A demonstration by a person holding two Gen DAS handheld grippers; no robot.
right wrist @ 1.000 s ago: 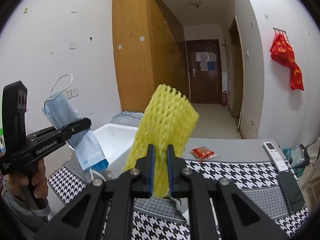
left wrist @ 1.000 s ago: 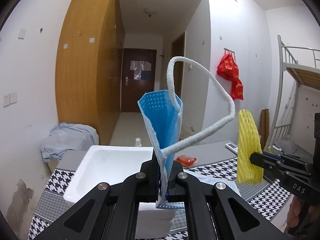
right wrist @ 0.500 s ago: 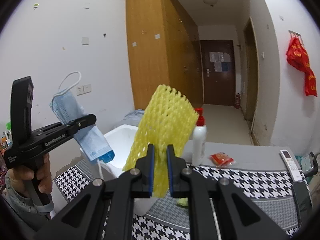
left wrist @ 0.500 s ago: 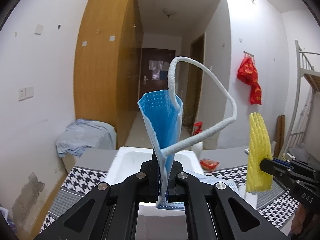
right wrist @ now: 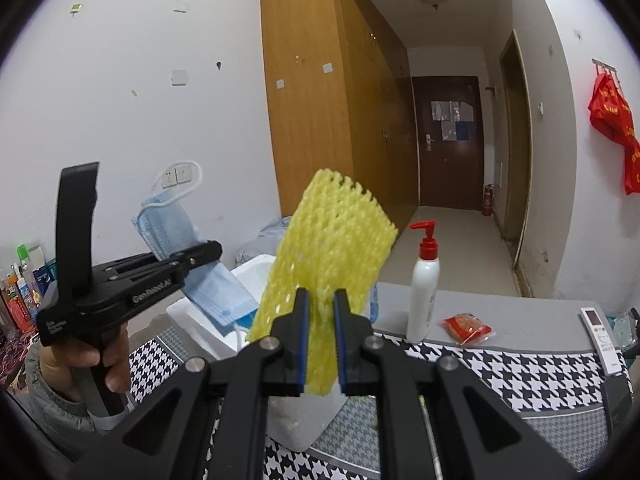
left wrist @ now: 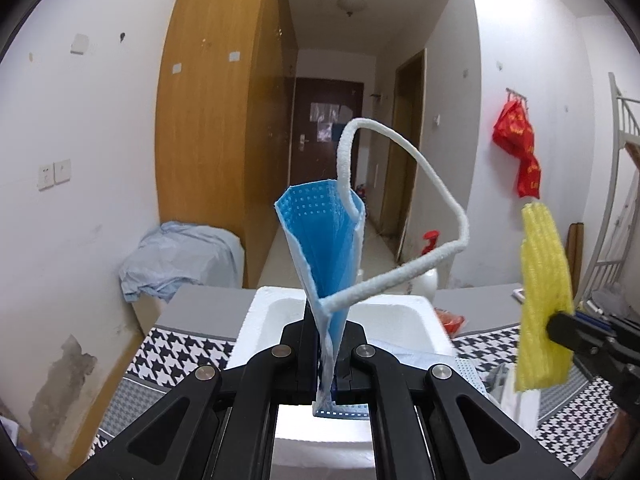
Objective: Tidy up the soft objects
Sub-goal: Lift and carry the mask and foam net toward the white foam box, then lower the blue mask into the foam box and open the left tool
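My left gripper [left wrist: 327, 354] is shut on a blue face mask [left wrist: 328, 248] with a white ear loop and holds it upright above the white foam box [left wrist: 276, 312]. The left gripper [right wrist: 208, 254] and its mask [right wrist: 180, 240] also show in the right wrist view. My right gripper [right wrist: 320, 336] is shut on a yellow foam fruit net [right wrist: 332, 248], held up in the air. The net also shows at the right of the left wrist view [left wrist: 544, 300]. The box shows behind the net in the right wrist view [right wrist: 256, 272].
A table with a houndstooth cloth [right wrist: 500, 372] holds a white pump bottle with a red top [right wrist: 424, 292], a red snack packet [right wrist: 466, 326] and a remote [right wrist: 600, 332]. Another mask [left wrist: 436, 364] lies on the box's right rim. A wardrobe and hallway lie behind.
Both grippers have risen and swung left with their loads still held. The pump bottle has come into view on the table.
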